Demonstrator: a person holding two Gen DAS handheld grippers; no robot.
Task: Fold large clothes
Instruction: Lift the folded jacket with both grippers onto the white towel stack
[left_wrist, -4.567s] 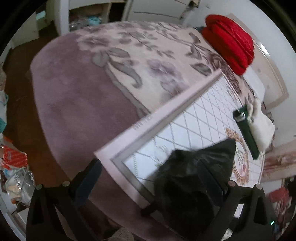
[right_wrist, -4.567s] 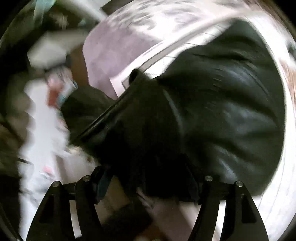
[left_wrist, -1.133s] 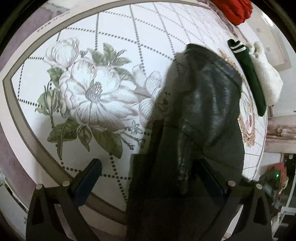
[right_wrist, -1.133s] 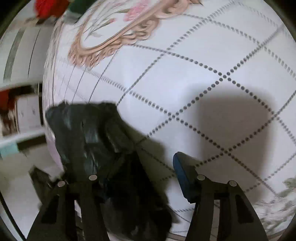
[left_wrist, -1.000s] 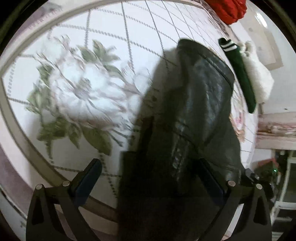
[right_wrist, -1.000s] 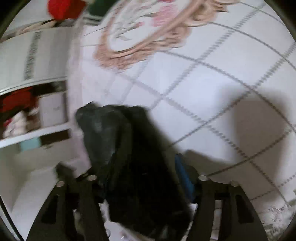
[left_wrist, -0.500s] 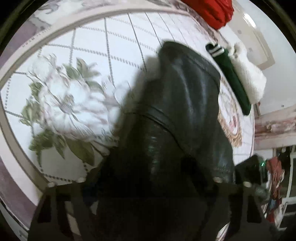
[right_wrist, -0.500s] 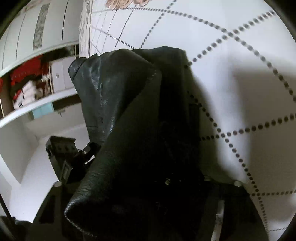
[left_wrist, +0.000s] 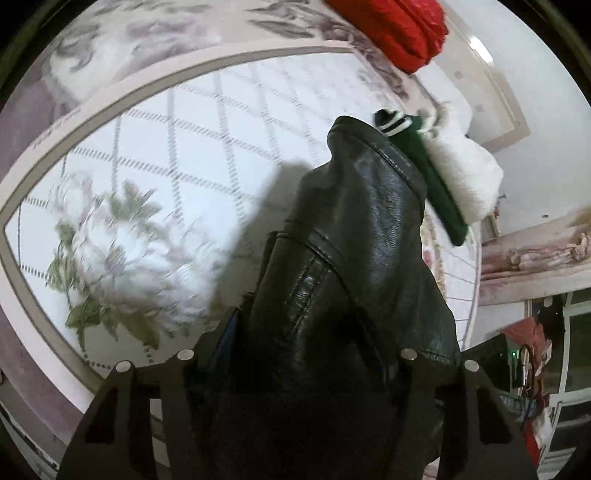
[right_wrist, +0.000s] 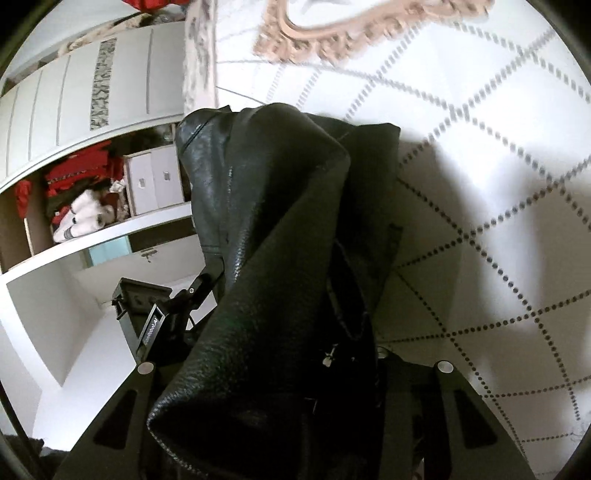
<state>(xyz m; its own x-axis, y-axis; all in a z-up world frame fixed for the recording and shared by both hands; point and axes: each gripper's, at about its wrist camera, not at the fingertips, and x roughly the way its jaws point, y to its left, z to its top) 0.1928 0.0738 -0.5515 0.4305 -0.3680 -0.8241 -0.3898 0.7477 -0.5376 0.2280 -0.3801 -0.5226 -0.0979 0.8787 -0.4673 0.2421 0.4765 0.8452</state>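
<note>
My left hand-held gripper (left_wrist: 295, 354) and right hand-held gripper (right_wrist: 295, 363) are closing on the black leather jacket (left_wrist: 354, 236); beyond it lie a green sock (left_wrist: 436, 184), white fluffy garment (left_wrist: 465, 173) and red bundle (left_wrist: 399, 26).

Both views are bent by strong fisheye distortion, with straight lines bowed near the rim and black vignetting at the corners. Even, cool indoor light is cast from above; no lamp is seen. In the left wrist view the flower print (left_wrist: 122, 251) on the bed cover (left_wrist: 207, 122) is smeared by motion blur, while the black leather jacket (left_wrist: 362, 236) is rendered sharper, with pale sheen along its creases. A soft shadow (left_wrist: 273, 199) is thrown left of it. In the right wrist view the jacket (right_wrist: 273, 266) shows grain, its lower folds are lost in darkness, and a broad shadow (right_wrist: 436, 206) is laid across the white cover (right_wrist: 517, 122).
</note>
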